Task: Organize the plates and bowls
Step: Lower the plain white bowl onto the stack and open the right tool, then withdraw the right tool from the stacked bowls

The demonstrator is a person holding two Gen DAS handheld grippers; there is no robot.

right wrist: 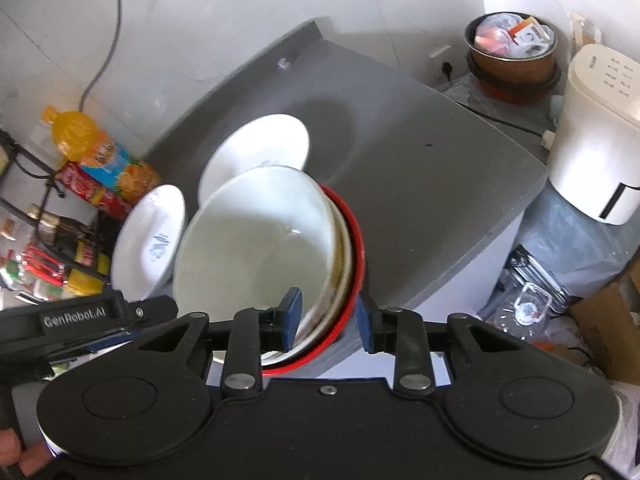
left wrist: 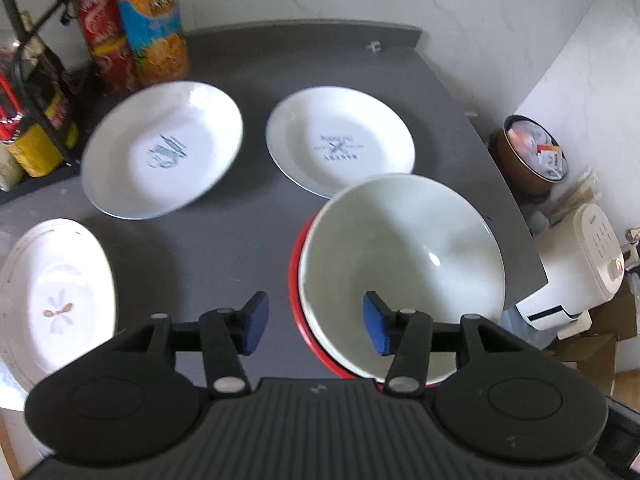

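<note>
A stack of bowls, a white bowl (left wrist: 400,256) nested in a red-rimmed bowl (left wrist: 298,312), sits near the grey table's right front edge. My left gripper (left wrist: 316,326) is open, its right pad over the white bowl's near rim, holding nothing. In the right wrist view my right gripper (right wrist: 326,318) straddles the near rims of the stacked bowls (right wrist: 256,248), one pad inside, one outside the red rim (right wrist: 356,248); contact is unclear. Two white plates (left wrist: 164,152) (left wrist: 340,140) lie behind, and a flower-patterned plate (left wrist: 56,300) is at the left.
Drink bottles (left wrist: 152,20) and a wire rack with packets (left wrist: 36,120) stand at the table's back left. Off the right edge are a white appliance (right wrist: 596,132) and a brown bin (right wrist: 512,60). The table (left wrist: 248,248) ends close behind the bowls on the right.
</note>
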